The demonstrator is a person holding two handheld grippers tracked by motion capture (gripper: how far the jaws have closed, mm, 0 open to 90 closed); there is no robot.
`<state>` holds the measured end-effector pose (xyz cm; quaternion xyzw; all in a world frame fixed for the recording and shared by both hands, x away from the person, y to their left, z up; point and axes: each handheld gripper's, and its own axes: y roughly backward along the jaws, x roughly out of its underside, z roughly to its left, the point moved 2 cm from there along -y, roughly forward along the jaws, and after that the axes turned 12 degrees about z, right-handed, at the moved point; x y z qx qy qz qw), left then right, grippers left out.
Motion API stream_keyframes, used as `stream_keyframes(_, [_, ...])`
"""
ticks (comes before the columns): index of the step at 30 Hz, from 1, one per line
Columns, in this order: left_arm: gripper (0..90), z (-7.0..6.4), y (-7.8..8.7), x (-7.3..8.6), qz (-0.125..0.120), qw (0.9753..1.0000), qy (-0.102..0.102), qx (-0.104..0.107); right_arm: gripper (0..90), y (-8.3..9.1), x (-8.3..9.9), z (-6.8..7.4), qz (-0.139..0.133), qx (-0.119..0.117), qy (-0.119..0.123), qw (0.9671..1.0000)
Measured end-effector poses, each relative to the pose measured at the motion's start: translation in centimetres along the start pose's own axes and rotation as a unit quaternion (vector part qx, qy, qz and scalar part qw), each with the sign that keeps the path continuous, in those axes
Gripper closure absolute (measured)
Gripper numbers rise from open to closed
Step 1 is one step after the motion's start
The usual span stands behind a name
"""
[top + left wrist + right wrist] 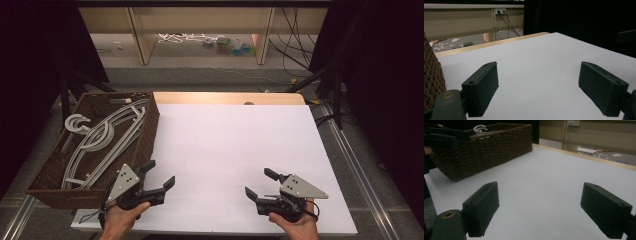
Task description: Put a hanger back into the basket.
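Several grey hangers [100,140] lie tangled in the wicker basket [145,135] at the table's [230,150] left edge, likely light, stiff, slippery plastic, best pinched on a straight bar; left gripper [157,180] and right gripper [260,184] both spread wide, empty, near the front edge

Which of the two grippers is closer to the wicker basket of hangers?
The left gripper: it sits right beside the basket's near corner, while the right gripper rests across the white tabletop, well apart from it.

The basket [432,80] is cut off by the left edge.
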<state>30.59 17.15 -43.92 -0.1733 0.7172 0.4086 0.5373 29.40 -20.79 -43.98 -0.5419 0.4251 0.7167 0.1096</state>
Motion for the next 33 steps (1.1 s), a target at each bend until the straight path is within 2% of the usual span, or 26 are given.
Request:
stream_keyframes(4, [16.0, -0.13, -0.01, 0.09, -0.008, 1.0, -0.001, 0.005, 16.1, 0.25, 0.2, 0.2, 0.0, -0.001, -0.003, 1.0])
stream_keyframes(7, [15.9, -0.17, 0.08, 0.17, 0.0, 1.0, -0.004, -0.001, 16.1, 0.4, 0.35, 0.37, 0.001, -0.002, 0.0, 1.0])
stream_keyframes(13, [15.9, -0.1, 0.05, 0.2, -0.001, 1.0, -0.005, -0.002, 16.1, 0.48, 0.48, 0.57, -0.003, -0.006, -0.001, 1.0])
stream_keyframes(15, [15.9, -0.15, -0.01, 0.18, -0.002, 1.0, -0.005, -0.001, 16.1, 0.49, 0.42, 0.61, -0.008, 0.001, 0.002, 1.0])
stream_keyframes(16, [16.0, -0.19, -0.03, 0.16, -0.002, 1.0, -0.006, 0.0, 16.1, 0.43, 0.41, 0.66, -0.007, -0.006, 0.001, 1.0])
stream_keyframes(17, [16.0, -0.19, -0.03, 0.14, -0.003, 1.0, -0.007, 0.0, 16.1, 0.51, 0.41, 0.62, -0.001, -0.001, 0.005, 1.0])
stream_keyframes(18, [16.0, -0.2, -0.02, 0.13, -0.004, 1.0, -0.007, 0.0, 16.1, 0.37, 0.4, 0.65, -0.008, -0.005, 0.001, 1.0])
stream_keyframes(20, [16.0, -0.15, 0.0, 0.13, -0.004, 1.0, -0.007, -0.002, 16.1, 0.44, 0.39, 0.53, -0.008, 0.005, 0.003, 1.0])
stream_keyframes(24, [16.0, 0.0, -0.01, 0.15, -0.001, 1.0, -0.007, -0.002, 16.1, 0.5, 0.33, 0.53, -0.007, -0.003, 0.003, 1.0])
stream_keyframes(32, [16.0, 0.0, 0.01, 0.09, -0.004, 0.9999, -0.01, -0.001, 16.1, 0.5, 0.33, 0.45, -0.014, 0.004, 0.003, 0.9999])
stream_keyframes(33, [16.0, 0.0, 0.02, 0.08, -0.004, 0.9999, -0.01, -0.001, 16.1, 0.56, 0.35, 0.44, -0.007, -0.001, 0.002, 1.0])
